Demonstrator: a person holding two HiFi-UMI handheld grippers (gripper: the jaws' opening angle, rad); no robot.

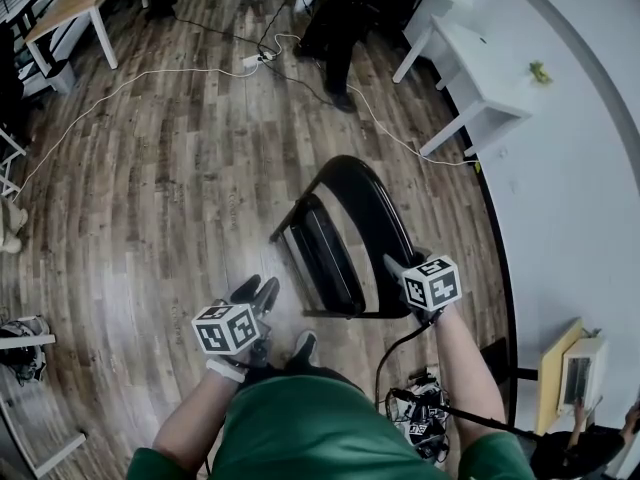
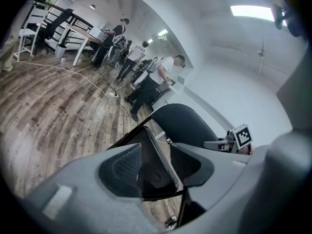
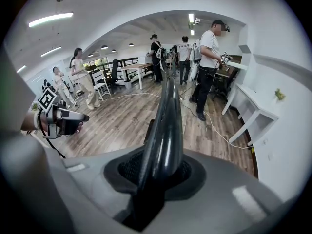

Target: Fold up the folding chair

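Observation:
A black folding chair (image 1: 365,213) stands half open on the wood floor, with its seat (image 1: 325,253) tilted up toward the curved backrest (image 2: 187,126). My right gripper (image 1: 402,268) is shut on the backrest's near edge (image 3: 168,126), which runs up between its jaws in the right gripper view (image 3: 161,172). My left gripper (image 1: 257,290) hovers left of the chair's seat, apart from it. Its jaws stand open in the left gripper view (image 2: 156,165), and the seat (image 2: 146,152) shows beyond the gap, untouched.
A white desk (image 1: 480,78) stands along the curved wall on the right. White cables (image 1: 150,73) trail over the floor beyond the chair. A wooden table (image 1: 70,3) is far left, and people (image 1: 340,28) stand at the back. Gear (image 1: 425,418) lies by my feet.

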